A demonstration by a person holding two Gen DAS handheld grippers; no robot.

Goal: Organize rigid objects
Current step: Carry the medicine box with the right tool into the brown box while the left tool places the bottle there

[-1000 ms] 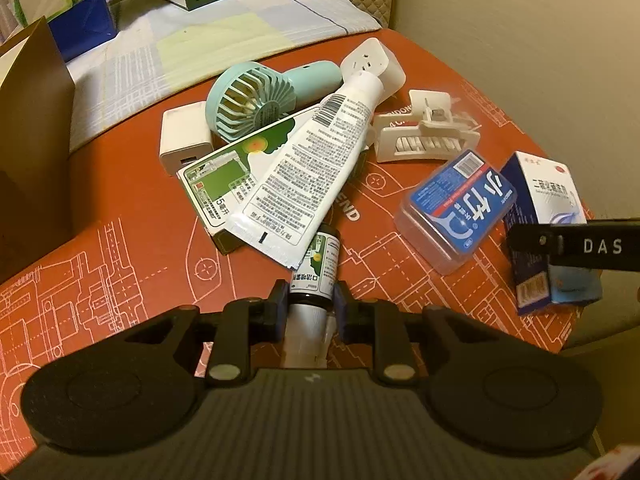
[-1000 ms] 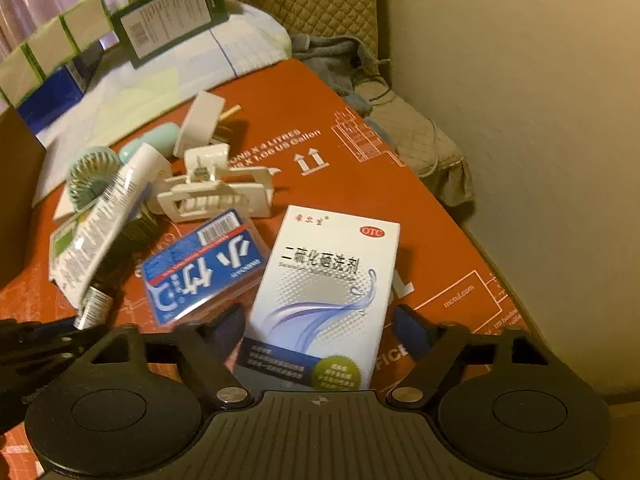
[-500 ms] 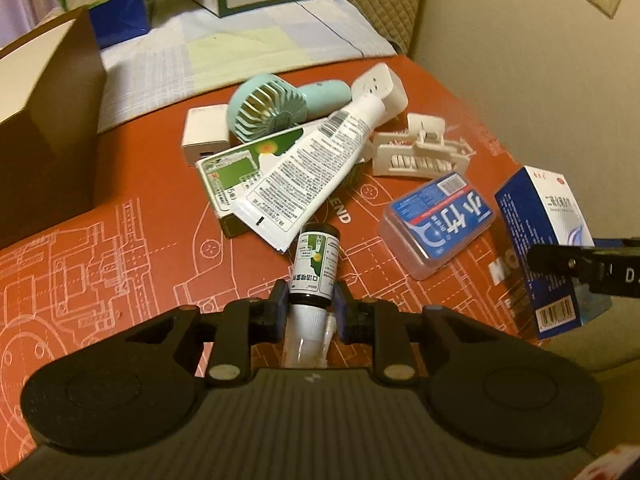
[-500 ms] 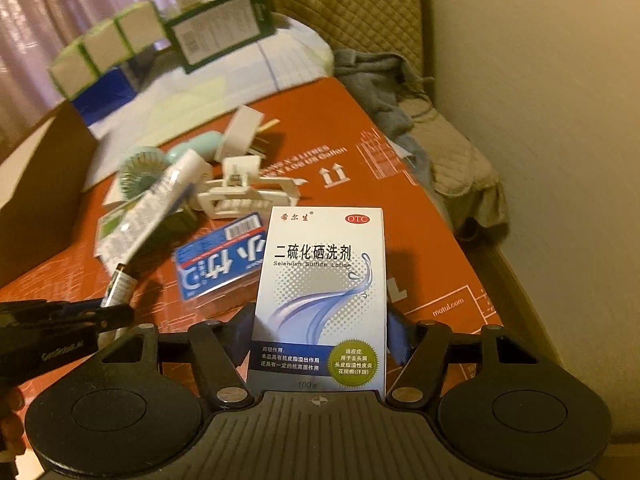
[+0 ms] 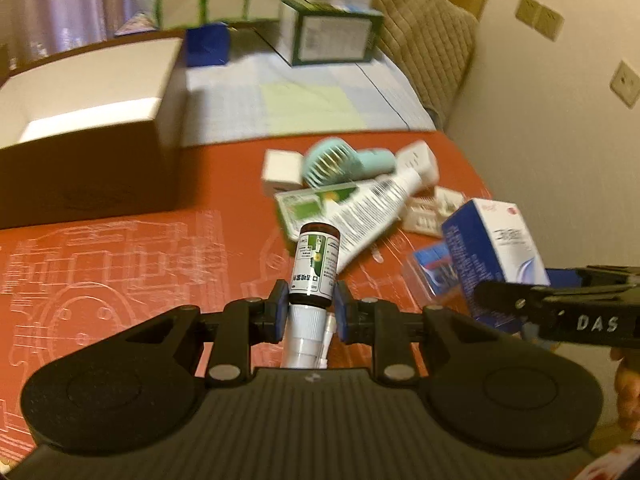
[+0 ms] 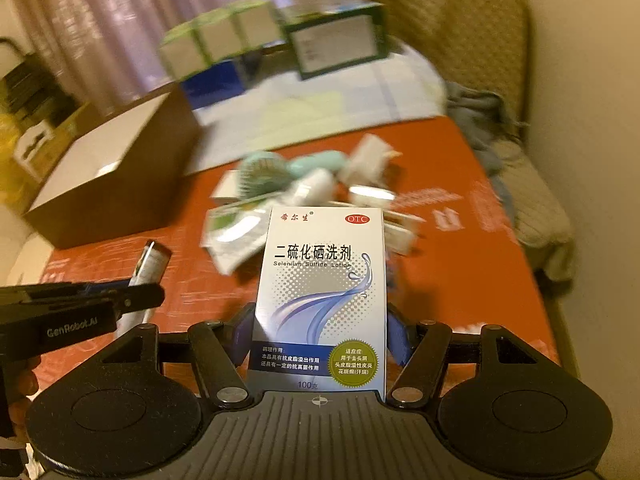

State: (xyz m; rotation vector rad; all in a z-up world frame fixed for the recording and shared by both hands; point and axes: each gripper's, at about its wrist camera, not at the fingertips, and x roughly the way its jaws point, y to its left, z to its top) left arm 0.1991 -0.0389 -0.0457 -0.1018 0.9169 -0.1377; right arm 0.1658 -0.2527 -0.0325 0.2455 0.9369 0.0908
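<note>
we're over the red table (image 5: 120,240), with the open brown box (image 5: 92,152) at its far left. the loose pile sits mid-table: a mint fan (image 5: 344,162), a white tube (image 5: 372,208), a green carton (image 5: 304,206). our right gripper (image 6: 320,344) has its jaws pinching the white-and-blue lotion box (image 6: 322,292), lifted clear of the table. our left gripper (image 5: 308,308) is clamped on the small dark bottle (image 5: 314,264), also held off the table.
</note>
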